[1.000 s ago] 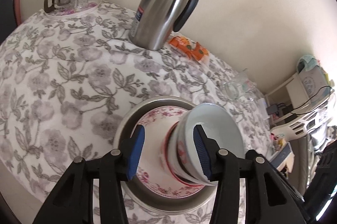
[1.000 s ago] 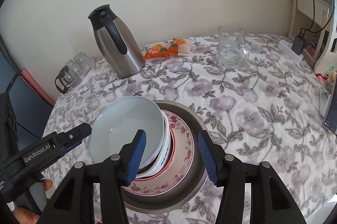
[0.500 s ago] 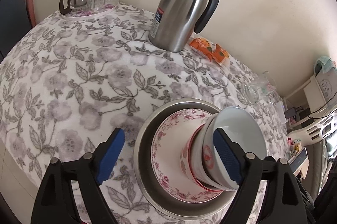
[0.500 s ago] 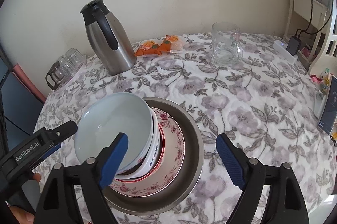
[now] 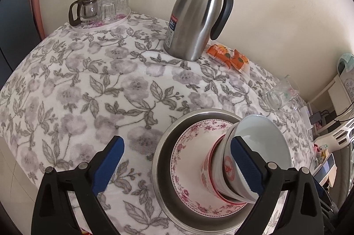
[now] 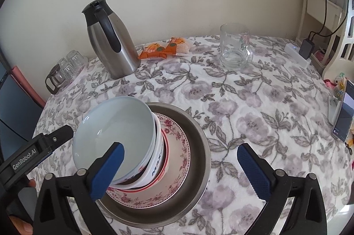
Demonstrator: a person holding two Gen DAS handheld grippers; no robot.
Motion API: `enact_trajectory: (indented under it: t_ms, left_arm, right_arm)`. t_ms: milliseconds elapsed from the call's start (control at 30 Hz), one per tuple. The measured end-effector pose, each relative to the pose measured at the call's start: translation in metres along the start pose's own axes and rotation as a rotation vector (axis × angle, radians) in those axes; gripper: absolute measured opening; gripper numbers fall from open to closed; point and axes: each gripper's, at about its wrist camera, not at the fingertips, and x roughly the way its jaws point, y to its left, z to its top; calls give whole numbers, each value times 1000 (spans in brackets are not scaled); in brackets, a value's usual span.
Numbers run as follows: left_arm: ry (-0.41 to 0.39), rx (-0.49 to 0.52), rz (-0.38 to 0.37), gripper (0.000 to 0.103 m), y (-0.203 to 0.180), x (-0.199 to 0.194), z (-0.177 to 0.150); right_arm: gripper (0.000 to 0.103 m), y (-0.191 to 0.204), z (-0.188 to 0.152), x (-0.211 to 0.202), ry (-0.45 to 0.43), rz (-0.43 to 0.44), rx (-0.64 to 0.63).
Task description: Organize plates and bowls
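floral grey-and-white tablecloth (image 6: pixel 254 102) covers the round table. on it, near the front edge, sits a steel basin (image 6: pixel 200 142) (image 5: pixel 163 146); inside the basin lies a pink-flowered plate (image 6: pixel 179 151) (image 5: pixel 188 146), and on the plate stands a stack of nested bowls, the top one a plain white bowl (image 6: pixel 117 126) (image 5: pixel 263 135) over a bowl with red print (image 5: pixel 227 168). the stack appears to lean in both views; fisheye distortion, true tilt not determinable.

behind, by the wall: steel thermos jug (image 6: pixel 110 40) (image 5: pixel 197 20) upright, orange snack packets (image 6: pixel 163 49) just beside it, glass mug (image 6: pixel 235 50) well apart to the right, tray of small glasses (image 5: pixel 99 9) at the far left.

left gripper (image 5: pixel 177 159): fingers wide apart, holding nothing; the right pad (image 5: pixel 244 166) overlaps the bowl stack in view, contact not determinable.

right gripper (image 6: pixel 181 170): fingers wide apart, holding nothing, straddling the basin in view.
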Motion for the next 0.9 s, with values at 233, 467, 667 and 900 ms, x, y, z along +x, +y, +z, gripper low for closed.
enact_trajectory:
  t_ms: [233,467,667,900]
  left_arm:
    - [-53,11,0,97,-4,-11,-2]
    - [-76,28,-32,97,-4,-22,-12]
    - [-102,8,-36,97,-1,-34,-20]
    - [-121,44,-24,97,-5,-43,-41]
  right_arm:
    - [103,1,-6,-9,-26,10,-18]
    - [103,-8,-21,-24,-56,-4,-28]
    - [103,-18,-37,-40,-90,0,-7]
    - [103,-28,-62,-45,-87,-8,7]
